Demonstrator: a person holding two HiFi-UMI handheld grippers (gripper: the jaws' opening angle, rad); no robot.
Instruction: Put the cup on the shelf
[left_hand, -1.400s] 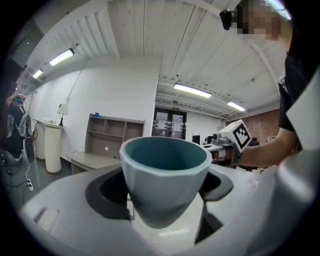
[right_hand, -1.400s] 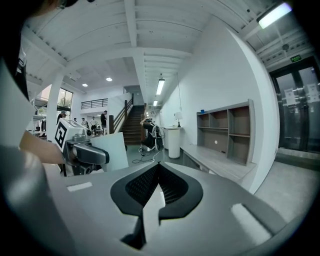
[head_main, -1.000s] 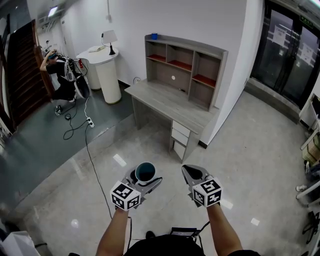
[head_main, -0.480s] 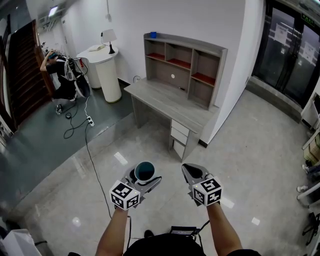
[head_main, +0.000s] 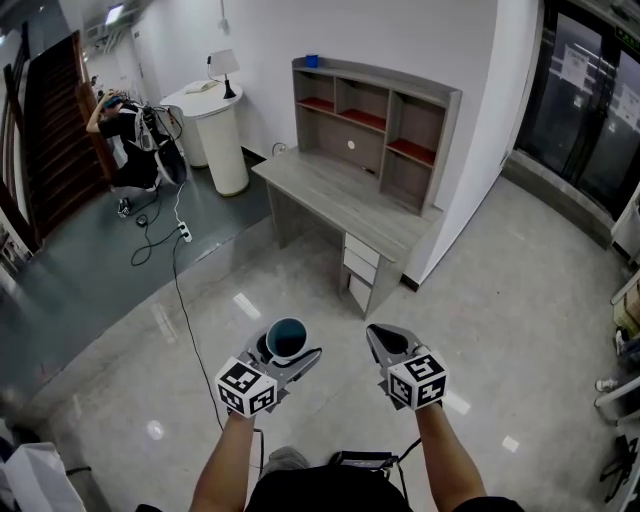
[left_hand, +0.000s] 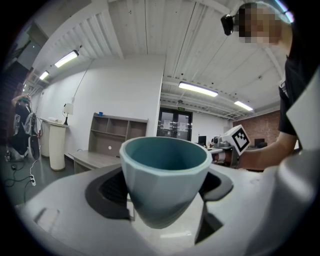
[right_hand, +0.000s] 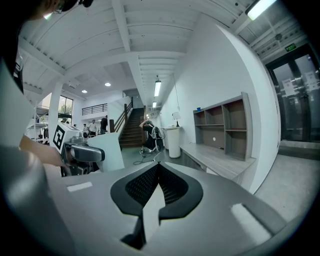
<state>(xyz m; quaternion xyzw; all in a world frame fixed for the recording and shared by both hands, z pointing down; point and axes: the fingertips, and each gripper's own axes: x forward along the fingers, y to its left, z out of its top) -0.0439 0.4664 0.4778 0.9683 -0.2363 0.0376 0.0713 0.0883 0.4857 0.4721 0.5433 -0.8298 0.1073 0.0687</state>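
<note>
A teal cup (head_main: 286, 338) (left_hand: 165, 177) stands upright between the jaws of my left gripper (head_main: 283, 352) (left_hand: 162, 195), which is shut on it at the cup's lower half. My right gripper (head_main: 385, 343) (right_hand: 156, 192) is held beside it, shut, its pads meeting with nothing between them. The grey shelf unit (head_main: 380, 130) (right_hand: 222, 125) with red-lined compartments stands on a grey desk (head_main: 340, 205) some way ahead across the floor, against the white wall. A small blue thing (head_main: 312, 61) sits on the shelf's top left corner.
A white round column table (head_main: 215, 130) with a lamp stands left of the desk. A person (head_main: 125, 135) is by it, with cables (head_main: 165, 240) trailing over the floor. Glass doors (head_main: 590, 110) are at the right. Glossy tiled floor lies between me and the desk.
The whole view has shifted a little: the desk and shelf sit slightly nearer and more to the right. Both grippers keep their pose, the cup still held in the left one.
</note>
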